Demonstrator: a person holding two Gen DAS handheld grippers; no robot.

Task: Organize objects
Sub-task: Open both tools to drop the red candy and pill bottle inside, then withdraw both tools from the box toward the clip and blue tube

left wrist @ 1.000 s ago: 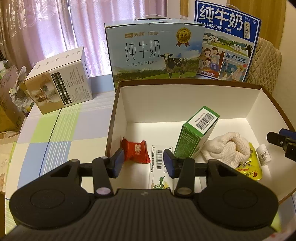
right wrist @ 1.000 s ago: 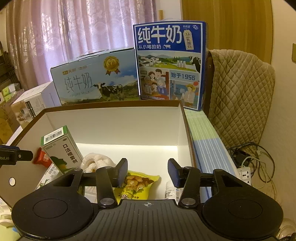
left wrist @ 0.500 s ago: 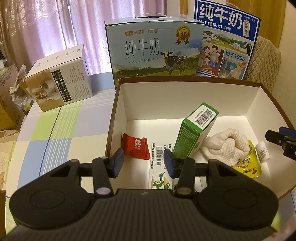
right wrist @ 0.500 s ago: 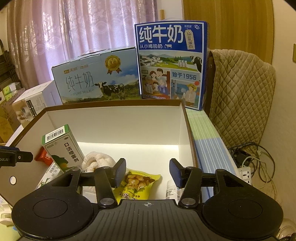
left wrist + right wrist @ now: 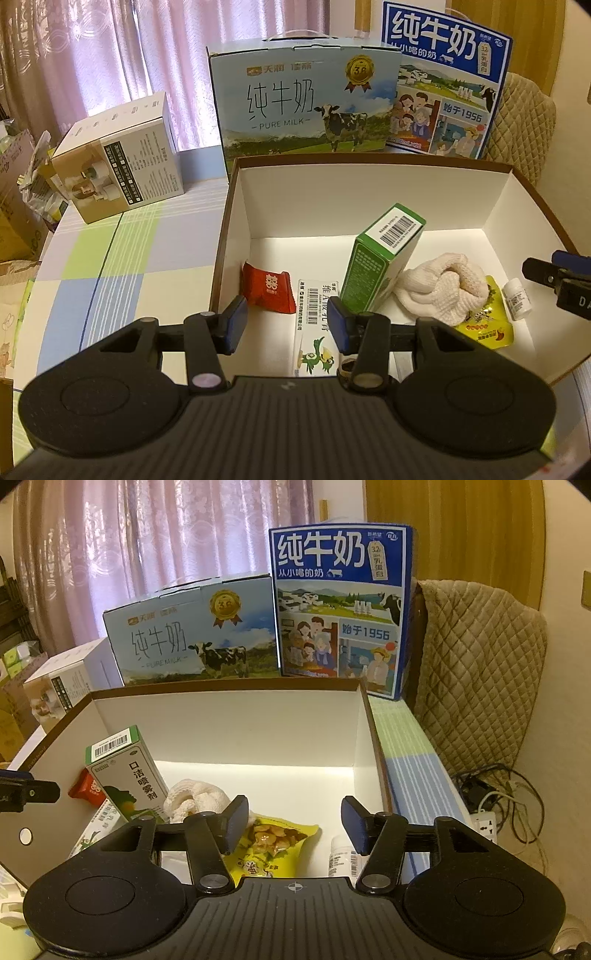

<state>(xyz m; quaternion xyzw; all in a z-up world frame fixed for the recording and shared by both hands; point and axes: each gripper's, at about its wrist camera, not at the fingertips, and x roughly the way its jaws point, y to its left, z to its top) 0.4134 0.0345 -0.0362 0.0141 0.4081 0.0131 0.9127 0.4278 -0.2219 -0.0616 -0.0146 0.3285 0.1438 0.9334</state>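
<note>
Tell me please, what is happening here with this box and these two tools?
A person holds two grippers over a white cardboard box with a brown rim. The left hand-held gripper and the right hand-held gripper are both open and empty. Inside lie a tilted green carton, a red packet, a white knotted cloth, a yellow snack pouch and a small white bottle. Nothing is gripped now.

The left wrist view looks down from close above the near left corner of the open white box (image 5: 369, 192), facing the milk cartons (image 5: 303, 99). The right wrist view sits lower at the near right side, facing likewise. Both share the box interior and green carton (image 5: 125, 771).
</note>
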